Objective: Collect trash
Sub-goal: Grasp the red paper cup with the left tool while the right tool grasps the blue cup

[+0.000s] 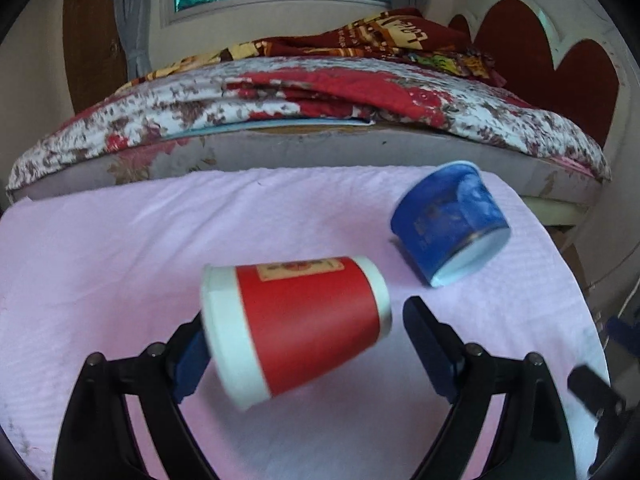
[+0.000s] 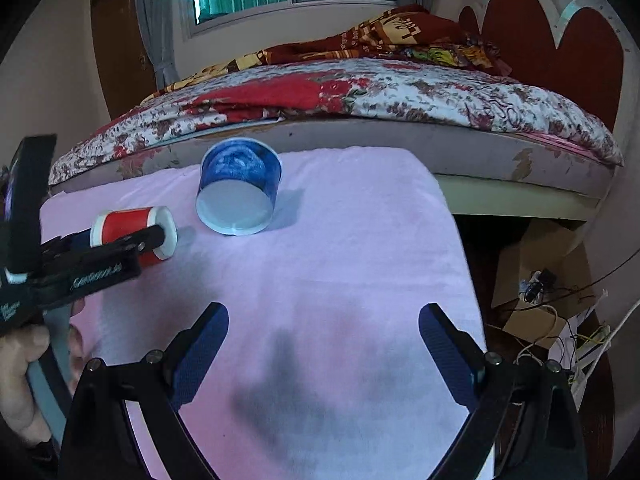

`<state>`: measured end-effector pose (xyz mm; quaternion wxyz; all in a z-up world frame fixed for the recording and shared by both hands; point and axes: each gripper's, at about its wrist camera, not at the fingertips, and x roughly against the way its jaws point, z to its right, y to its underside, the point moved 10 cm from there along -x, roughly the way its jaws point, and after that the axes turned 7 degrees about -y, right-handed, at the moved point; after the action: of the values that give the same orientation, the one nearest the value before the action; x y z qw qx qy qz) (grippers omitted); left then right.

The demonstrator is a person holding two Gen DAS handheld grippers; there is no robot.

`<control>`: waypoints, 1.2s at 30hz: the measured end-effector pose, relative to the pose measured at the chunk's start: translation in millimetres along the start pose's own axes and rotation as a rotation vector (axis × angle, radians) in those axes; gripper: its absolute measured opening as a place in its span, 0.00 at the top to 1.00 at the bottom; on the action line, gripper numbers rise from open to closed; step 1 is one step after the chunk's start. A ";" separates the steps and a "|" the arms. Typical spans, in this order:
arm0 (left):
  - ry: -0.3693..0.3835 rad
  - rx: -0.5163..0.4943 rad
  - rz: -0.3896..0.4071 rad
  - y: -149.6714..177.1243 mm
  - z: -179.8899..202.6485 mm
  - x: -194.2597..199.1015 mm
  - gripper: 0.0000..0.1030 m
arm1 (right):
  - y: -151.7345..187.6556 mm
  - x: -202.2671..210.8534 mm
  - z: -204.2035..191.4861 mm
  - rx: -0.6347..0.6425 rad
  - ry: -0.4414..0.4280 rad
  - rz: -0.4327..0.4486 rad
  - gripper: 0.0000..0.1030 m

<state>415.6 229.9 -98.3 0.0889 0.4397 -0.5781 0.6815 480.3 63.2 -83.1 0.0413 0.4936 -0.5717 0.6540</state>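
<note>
Now two paper cups lie on their sides on the pink cloth (image 2: 340, 240) that covers the tabletop, in front of a bed (image 1: 304, 92).

One is the red cup (image 1: 296, 320). It sits between the fingers of the left gripper (image 1: 304, 344). The fingers are spread wide. The left finger is right by the cup's wide white rim, but the cup hides the spot where they would meet, so I cannot tell if it touches. The right finger (image 1: 432, 344) stands clear of the cup's small end. So the cup is not pinched yet.

The other is the blue cup (image 2: 240, 188). It is short and wide, and its white bottom faces the right camera. It lies near the far edge of the cloth, just beside the red cup. The right gripper (image 2: 324, 356) is over bare cloth, well back from it. Its fingers are spread wide too and hold nothing.

Both cups look very light and thin. I think they squash easily, so a soft squeeze is best. They are round, so they can roll away if bumped. The red cup lies longways between the fingers. Its ends are stiffer than its middle, so that hold should work. For the blue cup, a good hold is across the sides near the stiff rim.
</note>
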 end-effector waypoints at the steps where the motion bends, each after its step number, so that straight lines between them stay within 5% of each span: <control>1: -0.001 0.002 -0.007 0.3 0.8 -3.1 0.13 | 0.0 -2.5 -1.1 0.002 -0.003 -0.002 0.05; 11: -0.063 -0.013 -0.014 10.5 -64.3 -3.8 0.13 | -7.5 -21.3 -13.8 0.000 -0.043 -0.001 0.05; 15: -0.014 -0.002 -0.034 13.7 -84.0 -8.2 0.13 | -9.3 -30.7 -31.1 0.017 -0.066 -0.008 0.05; 21: 0.055 -0.040 -0.024 10.2 -81.2 -11.4 0.13 | -23.6 -50.7 -49.9 0.036 -0.084 -0.015 0.05; 36: 0.078 -0.060 -0.023 -5.6 -75.1 -31.9 0.19 | -57.8 -96.5 -74.2 0.084 -0.049 -0.049 0.05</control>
<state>400.9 309.1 -112.6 0.1322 0.4164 -0.5893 0.6796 520.8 190.8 -98.6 0.0228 0.5248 -0.5324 0.6638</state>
